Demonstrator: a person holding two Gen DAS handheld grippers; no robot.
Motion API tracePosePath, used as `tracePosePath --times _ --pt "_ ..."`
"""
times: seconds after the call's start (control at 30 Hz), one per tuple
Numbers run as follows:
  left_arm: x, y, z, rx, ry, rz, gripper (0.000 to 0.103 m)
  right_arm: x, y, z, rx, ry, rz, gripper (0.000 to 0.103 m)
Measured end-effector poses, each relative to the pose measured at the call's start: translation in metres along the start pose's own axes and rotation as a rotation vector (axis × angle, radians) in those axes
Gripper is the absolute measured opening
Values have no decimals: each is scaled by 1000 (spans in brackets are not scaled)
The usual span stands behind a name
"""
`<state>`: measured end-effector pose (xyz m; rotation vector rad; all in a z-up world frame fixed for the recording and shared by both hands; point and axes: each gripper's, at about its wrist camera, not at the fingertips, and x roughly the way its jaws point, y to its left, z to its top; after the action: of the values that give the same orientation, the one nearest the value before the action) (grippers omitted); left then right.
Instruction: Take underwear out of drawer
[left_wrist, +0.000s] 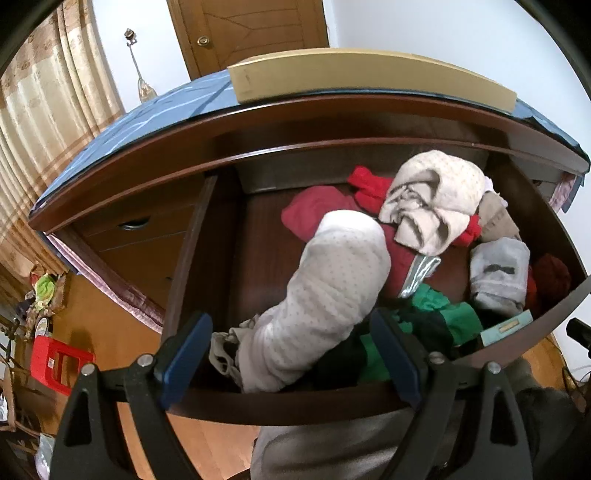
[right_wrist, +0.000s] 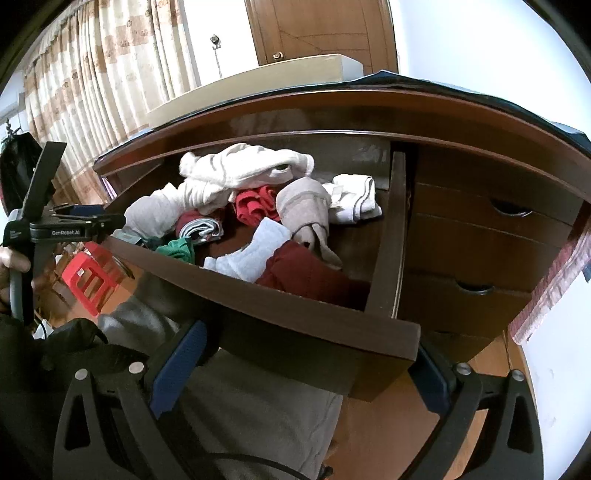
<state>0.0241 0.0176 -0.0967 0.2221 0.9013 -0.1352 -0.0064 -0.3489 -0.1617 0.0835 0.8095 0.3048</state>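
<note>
The drawer (left_wrist: 192, 258) stands pulled out, so its heap of clothes lies exposed to reach from above. In the left wrist view the left claw (left_wrist: 291, 354) is released, jaws spread wide on either side of a dotted white garment (left_wrist: 332, 288) at the lower middle of the frame; the pads seem not to press it yet, probably lined up for a grab. Red (left_wrist: 314, 214), cream (left_wrist: 436, 199), grey (left_wrist: 498, 273) and green (left_wrist: 454, 314) pieces fill the right half. In the right wrist view the right claw (right_wrist: 295, 365) is also released, straddling the drawer's front board (right_wrist: 277, 314) at the bottom of the frame, holding nothing.
</note>
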Motion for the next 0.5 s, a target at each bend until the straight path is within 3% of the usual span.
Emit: tracePosePath --times 0.5 --pt "-2 -3 -3 8 -5 14 88 -1 -3 5 -14 45 11 102"
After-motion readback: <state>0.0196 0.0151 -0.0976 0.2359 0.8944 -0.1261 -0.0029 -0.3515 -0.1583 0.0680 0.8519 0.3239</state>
